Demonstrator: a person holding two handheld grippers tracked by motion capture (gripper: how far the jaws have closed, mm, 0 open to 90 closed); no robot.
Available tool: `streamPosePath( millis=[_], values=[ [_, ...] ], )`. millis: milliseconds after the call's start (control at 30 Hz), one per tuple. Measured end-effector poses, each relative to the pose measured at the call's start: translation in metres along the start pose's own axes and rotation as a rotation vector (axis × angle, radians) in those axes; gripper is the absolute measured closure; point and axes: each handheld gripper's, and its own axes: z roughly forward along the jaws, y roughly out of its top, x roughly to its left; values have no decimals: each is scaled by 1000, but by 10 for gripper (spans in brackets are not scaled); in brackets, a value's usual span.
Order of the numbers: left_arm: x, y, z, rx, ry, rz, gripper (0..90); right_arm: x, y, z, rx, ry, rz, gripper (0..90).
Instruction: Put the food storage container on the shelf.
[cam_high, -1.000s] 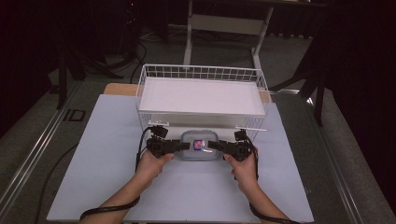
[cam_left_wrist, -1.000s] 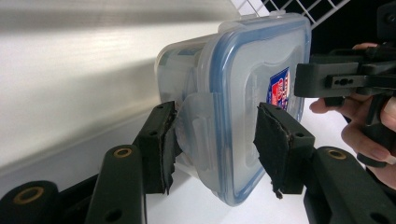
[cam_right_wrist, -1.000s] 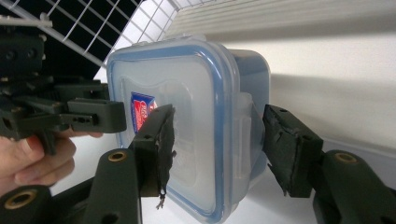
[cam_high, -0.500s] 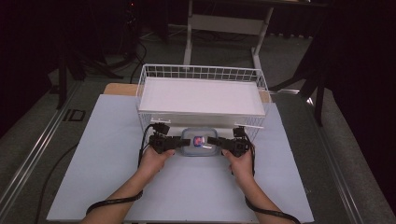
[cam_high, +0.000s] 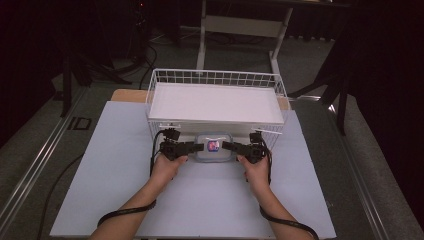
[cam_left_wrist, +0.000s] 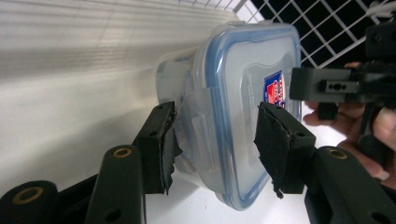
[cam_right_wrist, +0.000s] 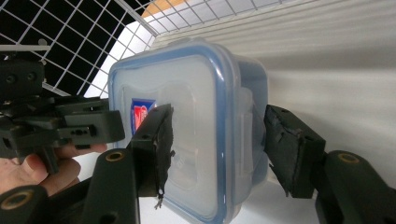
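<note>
A clear plastic container (cam_high: 213, 147) with a blue-rimmed lid and a red and blue label hangs between my two grippers, just in front of the white wire basket (cam_high: 216, 74). My left gripper (cam_high: 199, 146) is shut on its left end, one pad on the lid and one on the base by the side clip. In the left gripper view the container (cam_left_wrist: 243, 93) sits between those pads (cam_left_wrist: 215, 140). My right gripper (cam_high: 227, 146) is shut on the opposite end in the same way. The right gripper view shows the container (cam_right_wrist: 187, 93) clamped lid to base (cam_right_wrist: 217, 144).
The wire basket holds a flat white board (cam_high: 215, 102) and stands at the far side of a pale sheet (cam_high: 125, 190) that covers the table. Dark floor, stands and cables lie beyond. Cables trail from both grippers past the forearms.
Both grippers have carried the container away from the person, closer to the basket's front wall. The grip on it looks unchanged.
</note>
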Motion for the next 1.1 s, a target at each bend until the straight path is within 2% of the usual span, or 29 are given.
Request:
streamPosePath(
  millis=[33, 100, 133, 200, 233, 367, 467, 500, 600, 667, 767, 833, 867, 900, 967, 1000, 1067, 1100],
  values=[
    [2, 0, 0, -6, 7, 20, 497, 0, 0, 0, -2, 3, 6, 432],
    [2, 0, 1, -15, -1, 13, 492, 0, 0, 1, -5, -7, -2, 422],
    [3, 0, 2, -22, 5, 25, 486, 0, 0, 1, -9, -12, 0, 415],
    [3, -1, 4, -32, -8, 1, 478, 1, 1, 4, -12, -22, -5, 399],
    [4, -1, 4, -32, 9, 42, 461, 2, 1, 5, -14, -31, -7, 389],
    [2, -3, 9, -60, 9, 31, 423, 5, 2, 8, -11, -53, -7, 363],
    [4, -4, 11, -89, 9, -10, 402, 3, 2, 11, -16, -53, 4, 344],
    [4, -4, 12, -87, 13, -9, 394, 3, 3, 12, -15, -56, 3, 340],
    [4, -2, 14, -81, 34, -11, 359, 5, 6, 15, -37, -111, -60, 318],
    [3, 1, 14, -65, 43, 9, 352, 6, 7, 18, -32, -127, -101, 293],
    [0, 3, 12, -56, 73, 35, 352, 7, 7, 18, -32, -132, -96, 297],
    [-2, 2, 11, -56, 87, 11, 352, 12, 6, 15, -14, -146, -68, 314],
    [-2, 2, 10, -55, 86, -2, 353, 13, 6, 14, -17, -150, -80, 318],
    [-4, 2, 10, -49, 84, -3, 353, 11, 6, 13, -42, -137, -147, 318],
    [-7, 1, 8, -49, 93, 20, 353, 21, 5, 5, -7, -140, -74, 318],
    [-9, 1, 5, -50, 86, 19, 353, 21, 4, 5, -7, -151, -88, 318],
    [-11, 1, 1, -50, 83, 17, 353, 17, 4, 3, -44, -168, -159, 318],
    [-11, 0, -1, -50, 70, 23, 353, 17, 3, 1, -48, -168, -163, 318]
  ],
)
